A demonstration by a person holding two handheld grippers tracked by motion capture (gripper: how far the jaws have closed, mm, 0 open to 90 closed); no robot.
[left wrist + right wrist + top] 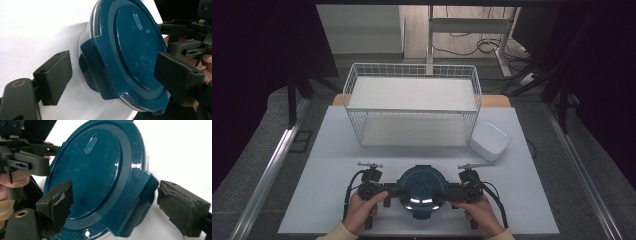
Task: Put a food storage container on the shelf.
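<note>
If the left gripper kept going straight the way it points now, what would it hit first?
Most likely the side clip of the round dark-blue container lid, which sits between the open jaws of the left gripper; how much gap remains is unclear.

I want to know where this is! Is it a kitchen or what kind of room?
Probably a lab or test workshop, not a kitchen. A white table carries just a wire basket and a round container with a dark blue lid, with dark curtains at the sides and loose cables on the floor behind.

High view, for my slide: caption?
Two open grippers, left and right, flank a round teal-lidded container before a white wire basket.
</note>
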